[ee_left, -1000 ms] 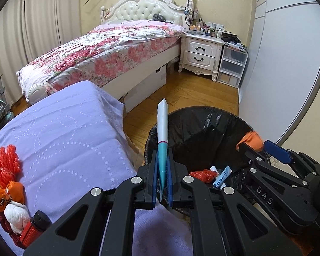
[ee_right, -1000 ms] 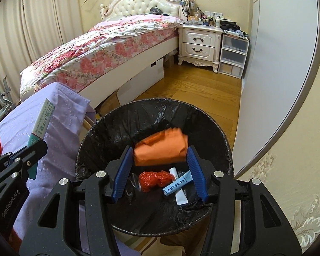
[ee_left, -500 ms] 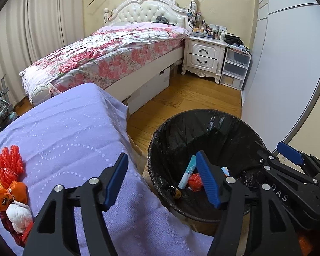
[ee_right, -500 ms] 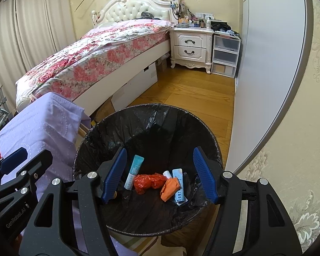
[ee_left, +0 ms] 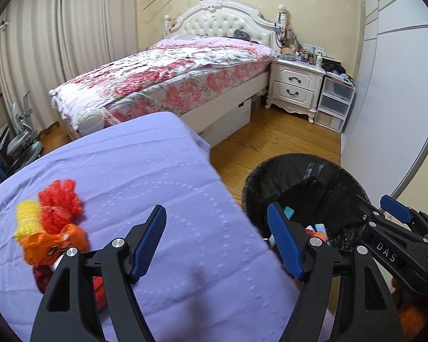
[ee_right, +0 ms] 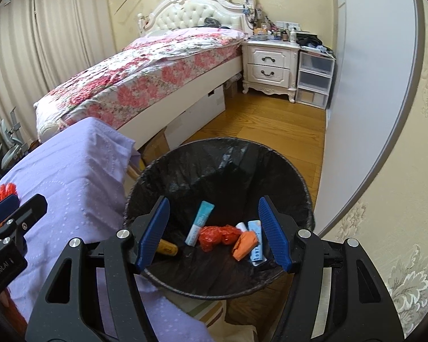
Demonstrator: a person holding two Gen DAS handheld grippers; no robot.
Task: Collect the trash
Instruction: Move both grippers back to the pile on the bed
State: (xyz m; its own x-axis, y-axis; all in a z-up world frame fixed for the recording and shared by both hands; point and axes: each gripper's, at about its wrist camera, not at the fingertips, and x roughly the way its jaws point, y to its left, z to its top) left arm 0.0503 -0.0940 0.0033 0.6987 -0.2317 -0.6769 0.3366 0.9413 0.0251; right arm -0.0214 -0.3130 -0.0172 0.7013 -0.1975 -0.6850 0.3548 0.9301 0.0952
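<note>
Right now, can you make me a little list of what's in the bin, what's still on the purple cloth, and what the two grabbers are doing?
bin: black-lined trash bin on the floor beside the purple cloth
in the bin: teal tube, red crumpled bag, orange wrapper, blue-and-white packet
on the cloth: red and yellow mesh netting, orange packet
left hand-held gripper: over the cloth edge, just opened, nothing between its jaws
right hand-held gripper: over the bin, open, empty
</note>
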